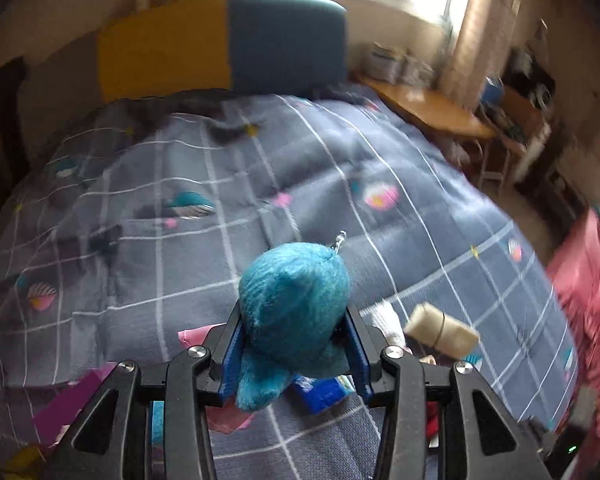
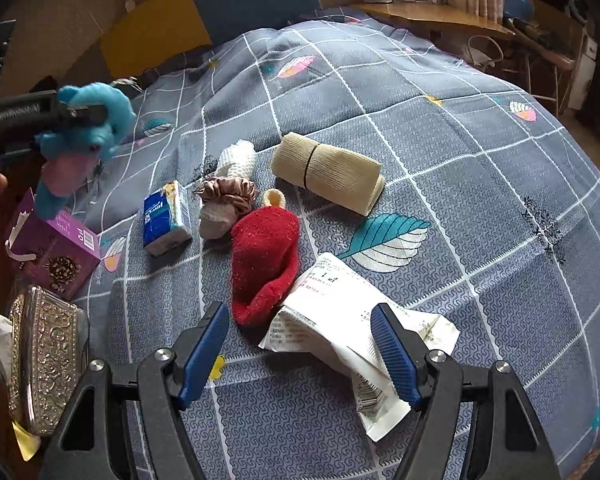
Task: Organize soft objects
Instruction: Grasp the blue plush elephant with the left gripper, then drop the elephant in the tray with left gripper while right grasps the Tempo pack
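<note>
The left gripper (image 1: 294,346) is clenched on a blue plush toy (image 1: 294,300), holding it in the air above the bed (image 1: 160,272), over the purple box (image 2: 56,252) at the bed's left edge. The right gripper (image 2: 300,350) hangs released over a white paper packet (image 2: 340,312), its blue pads (image 2: 394,354) touching nothing. On the quilt beyond lie a red sock (image 2: 266,262), a tissue pack (image 2: 166,214), a scrunchie (image 2: 230,194) and a beige roll (image 2: 326,172).
</note>
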`<state>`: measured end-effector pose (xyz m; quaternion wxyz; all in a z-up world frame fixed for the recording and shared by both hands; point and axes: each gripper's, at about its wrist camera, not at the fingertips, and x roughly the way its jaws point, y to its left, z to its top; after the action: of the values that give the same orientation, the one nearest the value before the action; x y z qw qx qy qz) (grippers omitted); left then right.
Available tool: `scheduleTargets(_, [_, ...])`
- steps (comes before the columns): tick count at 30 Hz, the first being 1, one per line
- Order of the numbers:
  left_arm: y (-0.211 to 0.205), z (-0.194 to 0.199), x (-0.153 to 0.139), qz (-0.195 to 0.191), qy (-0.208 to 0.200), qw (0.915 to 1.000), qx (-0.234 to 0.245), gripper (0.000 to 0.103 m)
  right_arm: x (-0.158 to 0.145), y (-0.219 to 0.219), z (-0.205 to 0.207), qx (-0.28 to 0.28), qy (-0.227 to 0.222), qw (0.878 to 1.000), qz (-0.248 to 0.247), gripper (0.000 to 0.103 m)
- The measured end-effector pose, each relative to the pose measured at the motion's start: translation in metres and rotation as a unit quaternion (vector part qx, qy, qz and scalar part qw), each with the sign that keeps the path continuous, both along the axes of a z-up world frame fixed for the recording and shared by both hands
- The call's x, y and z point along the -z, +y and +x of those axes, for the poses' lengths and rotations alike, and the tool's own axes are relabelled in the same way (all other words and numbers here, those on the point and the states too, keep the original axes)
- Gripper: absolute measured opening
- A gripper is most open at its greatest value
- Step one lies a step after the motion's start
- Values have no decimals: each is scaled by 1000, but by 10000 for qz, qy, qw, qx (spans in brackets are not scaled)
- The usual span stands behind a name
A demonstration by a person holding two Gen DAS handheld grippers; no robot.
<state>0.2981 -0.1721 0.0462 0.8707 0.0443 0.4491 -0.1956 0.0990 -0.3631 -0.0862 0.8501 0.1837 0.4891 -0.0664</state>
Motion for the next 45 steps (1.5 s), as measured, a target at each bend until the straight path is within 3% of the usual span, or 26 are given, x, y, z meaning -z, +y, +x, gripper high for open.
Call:
scheduleTargets(8, [110,2,-56,-553,-421,9924,-1018,45,-1,21,13,-463,-16,9989,-61,75])
scheduleTargets(16, [217,-27,-56,-836,-376,9807,-1729,45,-11,70,75,-1162,-236,9923,-353,75])
scheduleTargets(22, [284,-65,-42,-923,-331,9725,-2114,45,-2,108,128,-1501,-175,9859,-724,75])
scheduleTargets(30, [345,-121,-16,-1287,-175,9603,-2471,45,33,126,168,-1530,401,9805,-1163,75])
scheduleTargets(31, [354,-131,-12,-1317,-182,9576,-2555,45,37,125,168,-1544,485,9804,-1124,73])
scheduleTargets(32, [362,-139,-9,-1352,-174,9549,-2637,45,41,125,168,-1569,552,9803,-1070,58])
scheduleTargets(33, [368,-145,-7,-1393,-167,9524,-2706,45,44,125,167,-1588,591,9800,-1038,54])
scheduleTargets(38, [408,-184,19,-1557,-48,9329,-3246,45,43,127,152,-1655,566,9778,-1156,53])
scheduleTargets(41, [424,-202,41,-1475,106,9257,-3481,45,35,128,137,-1707,534,9760,-1240,53])
scheduleTargets(45, [438,-212,73,-1481,399,9165,-3696,46,23,128,110,-1872,581,9755,-1005,53])
